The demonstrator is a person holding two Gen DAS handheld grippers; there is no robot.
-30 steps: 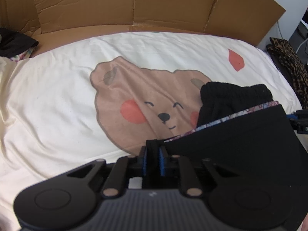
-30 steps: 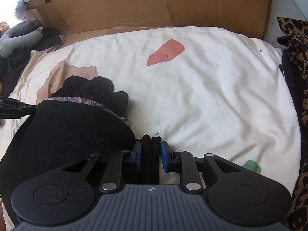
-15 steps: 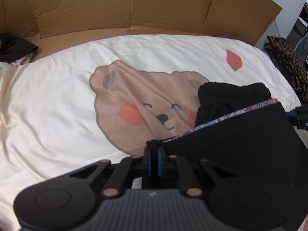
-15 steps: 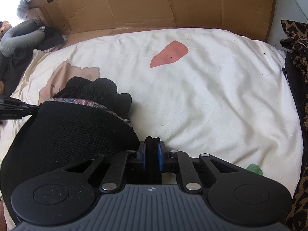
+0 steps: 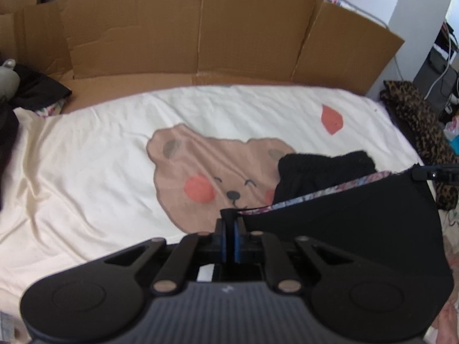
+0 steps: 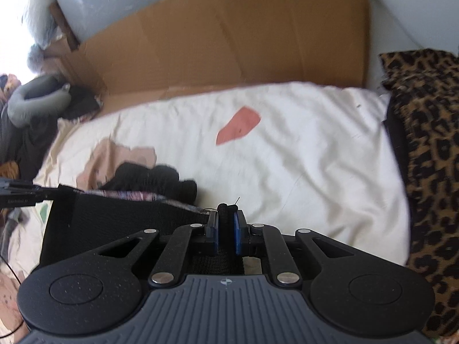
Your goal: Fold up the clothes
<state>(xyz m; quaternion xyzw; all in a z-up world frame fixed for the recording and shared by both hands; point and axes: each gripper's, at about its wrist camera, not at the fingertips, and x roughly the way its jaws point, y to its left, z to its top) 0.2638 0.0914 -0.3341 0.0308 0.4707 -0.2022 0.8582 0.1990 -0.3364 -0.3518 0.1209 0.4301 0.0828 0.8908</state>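
A: What's biggest?

B: The bed (image 5: 86, 172), its cream cover filling the middle of both views, a bear print (image 5: 206, 172) at centre of the left view. Cardboard (image 5: 186, 28) stands across the top of the frame behind it, and leopard cloth (image 6: 424, 143) runs down the right edge of the right view.

A: And the garment?

B: The black garment (image 5: 344, 229) hangs taut between the two tongs. In the left view it spreads from the centre to the lower right; in the right view it fills the lower left. Its far part lies bunched on the bed just above the stretched edge, which shows a patterned trim (image 5: 330, 192).

A: The tongs?

B: Left tongs (image 5: 229, 223), lower centre, are pinched narrow on one corner of the garment. Right tongs (image 6: 226, 220), lower centre of their view, are clamped on a thick fold at the other corner.
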